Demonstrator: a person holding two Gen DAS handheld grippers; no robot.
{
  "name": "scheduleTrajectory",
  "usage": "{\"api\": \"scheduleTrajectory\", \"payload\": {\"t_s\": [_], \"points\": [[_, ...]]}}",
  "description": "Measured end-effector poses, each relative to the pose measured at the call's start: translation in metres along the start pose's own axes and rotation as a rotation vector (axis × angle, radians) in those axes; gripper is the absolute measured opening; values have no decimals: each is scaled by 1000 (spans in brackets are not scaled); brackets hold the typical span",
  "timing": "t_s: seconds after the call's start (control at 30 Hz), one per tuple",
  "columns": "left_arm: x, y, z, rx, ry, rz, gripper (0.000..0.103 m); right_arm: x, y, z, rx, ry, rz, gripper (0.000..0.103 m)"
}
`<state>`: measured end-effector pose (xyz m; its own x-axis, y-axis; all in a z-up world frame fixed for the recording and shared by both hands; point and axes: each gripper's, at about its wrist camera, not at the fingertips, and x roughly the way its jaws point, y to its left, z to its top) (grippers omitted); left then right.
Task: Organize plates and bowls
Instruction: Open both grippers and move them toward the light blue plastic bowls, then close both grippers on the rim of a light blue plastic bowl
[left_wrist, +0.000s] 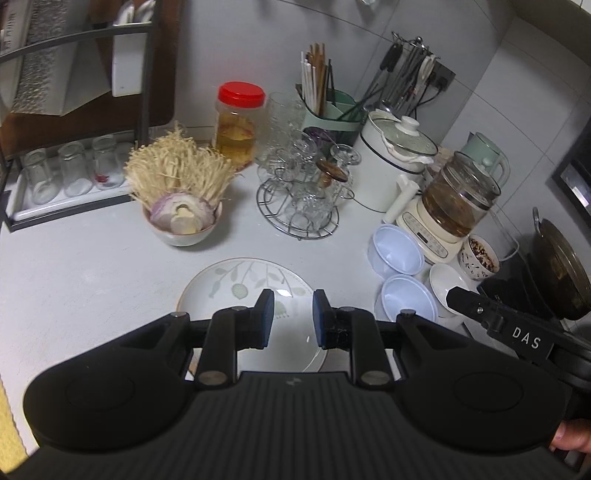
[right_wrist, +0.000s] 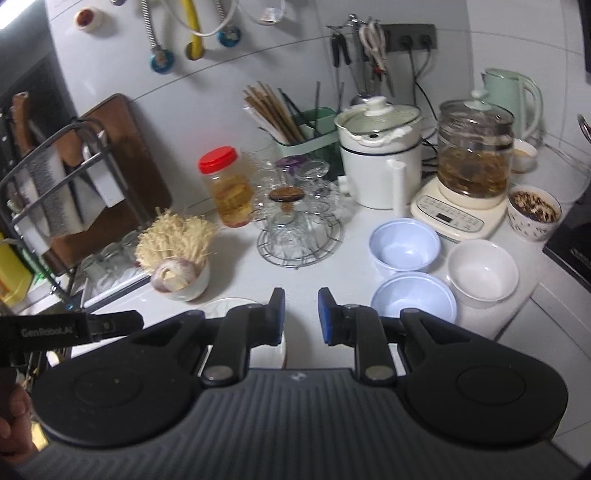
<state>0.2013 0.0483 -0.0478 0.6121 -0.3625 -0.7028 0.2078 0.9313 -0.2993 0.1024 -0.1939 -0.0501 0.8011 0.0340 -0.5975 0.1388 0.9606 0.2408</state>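
While onion (left_wrist: 183, 213) fills bowl (left_wrist: 184, 238).

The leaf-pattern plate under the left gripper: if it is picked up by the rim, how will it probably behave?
The leaf-pattern plate looks glazed, with a light reflection on it, so the pads may slip. It seems ceramic: probably stiff, rather heavy and breakable. It lies flat on the counter, so getting under its shallow rim may be hard.

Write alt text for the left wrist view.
The left gripper, jaws slightly apart and empty, hovers over a leaf-patterned plate on a white counter. Two pale blue bowls sit to the right, beside a white dish.
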Motion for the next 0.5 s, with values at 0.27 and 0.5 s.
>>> {"api": "scheduleTrajectory", "payload": {"t_s": [0.27,0.5], "points": [[36,-38,-5,5,14,-18,25,9,-42,-4,-12,8,13,23],[66,-74,-8,-19,52,-32,25,19,-93,8,6,41,-28,23]]}}
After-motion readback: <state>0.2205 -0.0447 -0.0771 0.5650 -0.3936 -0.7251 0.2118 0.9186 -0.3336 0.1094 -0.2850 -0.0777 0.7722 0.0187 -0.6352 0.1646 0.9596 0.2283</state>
